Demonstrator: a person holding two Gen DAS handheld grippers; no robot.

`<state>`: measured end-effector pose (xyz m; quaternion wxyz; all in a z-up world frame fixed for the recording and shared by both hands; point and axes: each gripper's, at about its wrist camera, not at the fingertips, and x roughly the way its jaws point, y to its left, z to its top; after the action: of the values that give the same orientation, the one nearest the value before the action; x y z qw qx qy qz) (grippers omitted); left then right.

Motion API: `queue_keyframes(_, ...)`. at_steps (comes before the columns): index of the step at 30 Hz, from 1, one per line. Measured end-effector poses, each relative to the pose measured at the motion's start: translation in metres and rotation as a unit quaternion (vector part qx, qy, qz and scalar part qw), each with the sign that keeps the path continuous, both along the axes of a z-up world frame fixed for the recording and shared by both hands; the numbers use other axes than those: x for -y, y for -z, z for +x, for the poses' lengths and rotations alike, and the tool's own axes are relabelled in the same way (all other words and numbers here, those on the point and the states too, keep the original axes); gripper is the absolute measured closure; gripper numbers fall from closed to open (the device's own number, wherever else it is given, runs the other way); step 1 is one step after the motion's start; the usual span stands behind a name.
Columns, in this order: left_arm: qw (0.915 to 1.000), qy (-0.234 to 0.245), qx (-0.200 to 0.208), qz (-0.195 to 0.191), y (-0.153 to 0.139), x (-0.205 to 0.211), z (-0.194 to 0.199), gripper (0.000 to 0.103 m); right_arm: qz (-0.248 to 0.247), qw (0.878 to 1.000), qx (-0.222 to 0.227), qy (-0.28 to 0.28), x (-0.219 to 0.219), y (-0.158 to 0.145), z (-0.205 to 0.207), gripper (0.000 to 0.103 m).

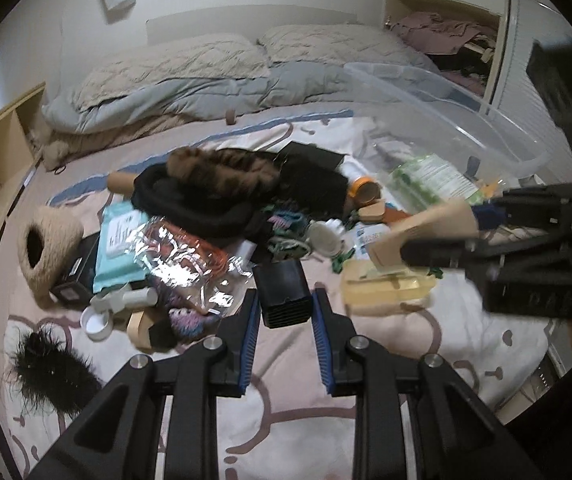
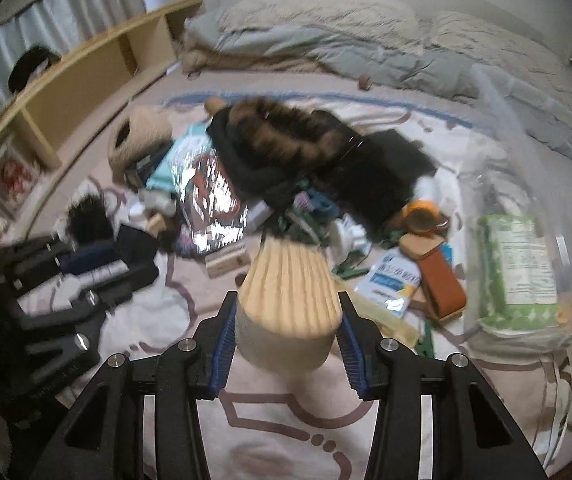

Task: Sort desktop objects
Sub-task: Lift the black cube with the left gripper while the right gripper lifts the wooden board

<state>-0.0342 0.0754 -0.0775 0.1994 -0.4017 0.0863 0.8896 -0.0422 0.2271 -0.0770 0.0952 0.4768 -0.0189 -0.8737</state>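
A heap of small objects lies on the bed. My left gripper [image 1: 284, 312] is shut on a black ribbed box [image 1: 284, 294], held just above the patterned sheet. My right gripper [image 2: 286, 320] is shut on a pale wooden ribbed block [image 2: 289, 304], held above the sheet; in the left wrist view the block [image 1: 425, 232] shows at the right in the right gripper [image 1: 437, 250]. The left gripper [image 2: 86, 264] shows blurred at the left of the right wrist view. A clear plastic bin [image 1: 445, 112] stands at the right with a green packet [image 2: 517, 268] in it.
The heap holds a black fur-trimmed garment [image 1: 222, 188], a jute basket [image 1: 46, 248], a foil bag [image 1: 182, 256], a teal packet [image 1: 116, 244], an orange-lidded jar [image 1: 365, 190] and a yellow box [image 1: 385, 288]. Pillows and a quilt [image 1: 206, 80] lie behind. A wooden shelf [image 2: 86, 76] runs along the left.
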Motion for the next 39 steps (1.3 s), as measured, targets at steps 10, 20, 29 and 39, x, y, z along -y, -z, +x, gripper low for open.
queue_keyframes(10, 0.9995, 0.029, -0.009, 0.010, -0.018, -0.027, -0.007, 0.077, -0.007, 0.999, 0.008, 0.040, -0.020, -0.002, -0.008, 0.059)
queue_keyframes(20, 0.9997, 0.018, 0.013, 0.011, -0.011, -0.015, -0.014, 0.077, -0.032, 0.985, 0.170, -0.022, 0.001, 0.078, -0.013, 0.059)
queue_keyframes(29, 0.9996, -0.003, 0.026, 0.014, -0.005, 0.003, -0.021, 0.077, -0.017, 0.972, 0.226, -0.065, 0.033, 0.128, -0.017, 0.054)
queue_keyframes(39, 0.9993, 0.006, 0.036, 0.009, 0.000, 0.001, -0.021, 0.077, 0.012, 0.974, 0.219, -0.059, 0.031, 0.153, -0.004, 0.020)
